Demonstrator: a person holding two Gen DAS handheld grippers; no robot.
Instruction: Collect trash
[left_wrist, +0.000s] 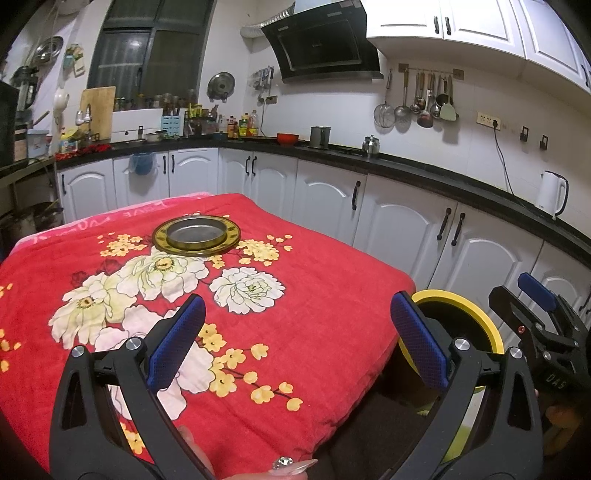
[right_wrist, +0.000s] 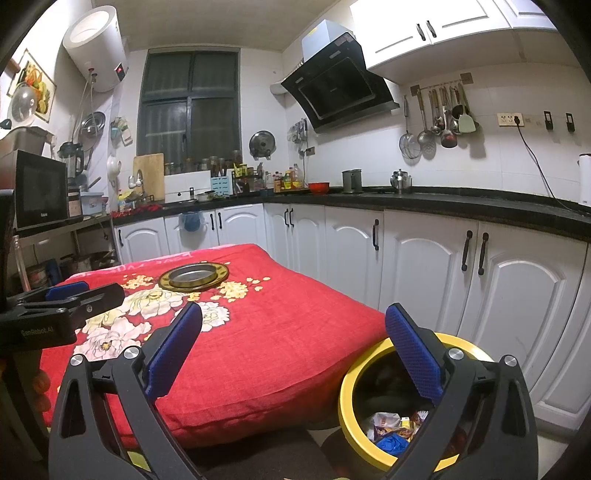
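Note:
A yellow-rimmed trash bin (right_wrist: 347, 402) stands on the floor at the table's right front corner. Wrappers and a blue scrap (right_wrist: 391, 430) lie inside it. In the left wrist view the bin (left_wrist: 476, 306) shows behind the right finger. My right gripper (right_wrist: 295, 354) is open and empty, its right finger over the bin's mouth. My left gripper (left_wrist: 295, 339) is open and empty above the red flowered cloth (left_wrist: 295, 266). The right gripper also shows at the right edge of the left wrist view (left_wrist: 532, 317), and the left gripper shows at the left of the right wrist view (right_wrist: 70, 295).
A brass-rimmed metal dish (left_wrist: 196, 236) sits at the far side of the cloth-covered table. White cabinets (right_wrist: 424, 266) under a black counter run behind and to the right. A microwave (right_wrist: 40, 188) stands on a shelf at the left.

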